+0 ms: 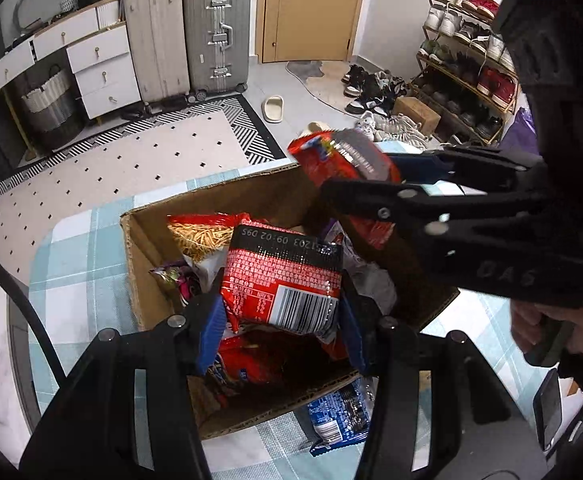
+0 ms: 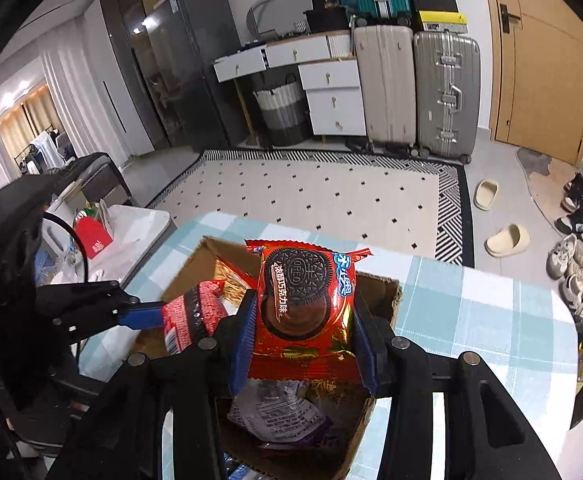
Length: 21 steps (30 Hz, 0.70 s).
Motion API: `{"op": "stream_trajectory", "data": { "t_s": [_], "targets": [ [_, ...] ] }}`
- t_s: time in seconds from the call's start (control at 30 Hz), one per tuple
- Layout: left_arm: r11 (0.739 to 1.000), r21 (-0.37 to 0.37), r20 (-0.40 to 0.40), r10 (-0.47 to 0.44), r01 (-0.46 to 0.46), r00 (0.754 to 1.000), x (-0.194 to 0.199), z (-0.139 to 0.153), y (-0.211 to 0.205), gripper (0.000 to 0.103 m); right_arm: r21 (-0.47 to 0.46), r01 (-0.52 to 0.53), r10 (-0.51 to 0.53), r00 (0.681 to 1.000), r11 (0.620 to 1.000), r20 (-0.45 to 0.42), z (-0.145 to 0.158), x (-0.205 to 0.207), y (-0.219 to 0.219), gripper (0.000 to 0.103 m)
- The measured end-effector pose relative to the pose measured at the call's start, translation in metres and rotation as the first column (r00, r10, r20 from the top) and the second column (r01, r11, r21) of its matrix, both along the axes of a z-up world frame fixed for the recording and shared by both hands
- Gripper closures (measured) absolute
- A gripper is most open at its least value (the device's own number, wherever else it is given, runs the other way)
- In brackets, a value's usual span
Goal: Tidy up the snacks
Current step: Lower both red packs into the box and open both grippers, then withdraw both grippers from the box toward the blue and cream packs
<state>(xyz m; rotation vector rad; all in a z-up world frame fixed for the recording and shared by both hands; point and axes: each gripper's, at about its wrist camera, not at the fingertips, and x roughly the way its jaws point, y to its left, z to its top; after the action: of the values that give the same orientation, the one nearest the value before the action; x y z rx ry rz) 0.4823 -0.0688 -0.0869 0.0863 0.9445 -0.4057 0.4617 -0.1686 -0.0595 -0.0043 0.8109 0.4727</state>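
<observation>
An open cardboard box point(image 1: 139, 264) stands on the checked tablecloth and holds several snack bags. My left gripper point(image 1: 279, 328) is shut on a red packet with a barcode point(image 1: 287, 276), held over the box. My right gripper point(image 2: 303, 344) is shut on a red Oreo packet point(image 2: 303, 300), also above the box point(image 2: 387, 292). In the left wrist view the right gripper point(image 1: 387, 176) comes in from the right with its red packet point(image 1: 339, 160). In the right wrist view the left gripper point(image 2: 147, 316) enters from the left with its packet point(image 2: 193, 316).
A blue snack packet point(image 1: 339, 416) lies on the tablecloth point(image 2: 491, 320) by the box's near corner. Inside the box are a bag of yellow sticks point(image 1: 203, 236) and a purple-white bag point(image 2: 275, 412). Beyond the table lie a patterned rug point(image 2: 311, 196), suitcases point(image 2: 447, 96) and shoes point(image 1: 375, 92).
</observation>
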Motion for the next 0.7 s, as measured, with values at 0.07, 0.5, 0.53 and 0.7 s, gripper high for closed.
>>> {"op": "stream_trajectory", "data": {
  "t_s": [0.07,0.5,0.53,0.7],
  "targets": [
    [1.000,0.000,-0.022,0.001,-0.001,1.000,0.005,-0.003,-0.001,0.055,-0.003,-0.001,0.001,1.000,1.000,-0.013,-0.007,0.001,-0.001,0.060],
    [0.995,-0.057,-0.032,0.078,-0.080,0.996,0.008,0.002,0.031,0.033,-0.018,0.014,-0.015,1.000,1.000,-0.013,-0.020,-0.007,-0.001,0.054],
    [0.995,-0.050,-0.020,0.084,-0.085,0.996,0.006,0.005,0.032,0.030,-0.006,0.017,-0.017,1.000,1.000,-0.009,-0.016,-0.010,-0.002,0.053],
    [0.992,-0.042,0.018,0.119,-0.118,0.993,-0.012,0.021,0.044,0.029,0.038,0.030,-0.031,0.999,0.999,0.024,0.001,-0.033,-0.013,0.052]
  ]
}}
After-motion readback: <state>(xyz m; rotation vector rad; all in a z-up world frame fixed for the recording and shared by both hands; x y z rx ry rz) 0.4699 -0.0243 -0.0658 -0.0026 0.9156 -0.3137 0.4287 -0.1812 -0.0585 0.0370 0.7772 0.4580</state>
